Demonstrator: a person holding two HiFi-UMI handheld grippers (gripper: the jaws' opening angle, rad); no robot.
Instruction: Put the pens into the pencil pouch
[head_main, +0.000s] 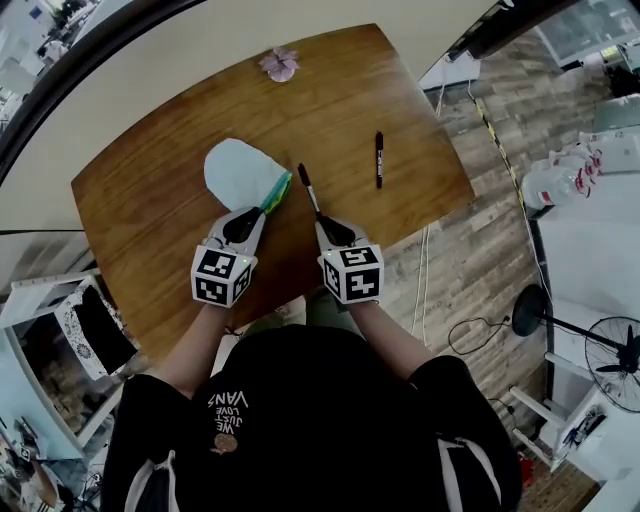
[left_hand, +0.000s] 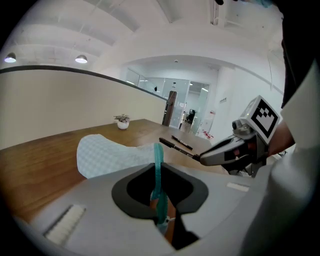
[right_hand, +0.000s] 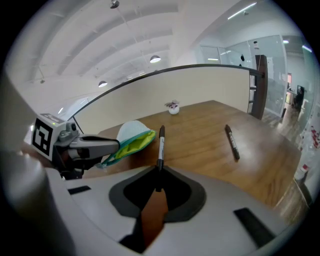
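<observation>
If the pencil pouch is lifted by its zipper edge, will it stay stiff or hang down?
Probably floppy: the pencil pouch looks like thin fabric, and its mouth bends where the left gripper pinches the zipper edge. Likely light, since it lies rather flat. It may slide on the smooth table if pushed.

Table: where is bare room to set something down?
Free: the table left of the pencil pouch, and the stretch between plant and loose pen. Crowded: near middle, where left gripper holds the pouch and right gripper holds the other pen.
</observation>
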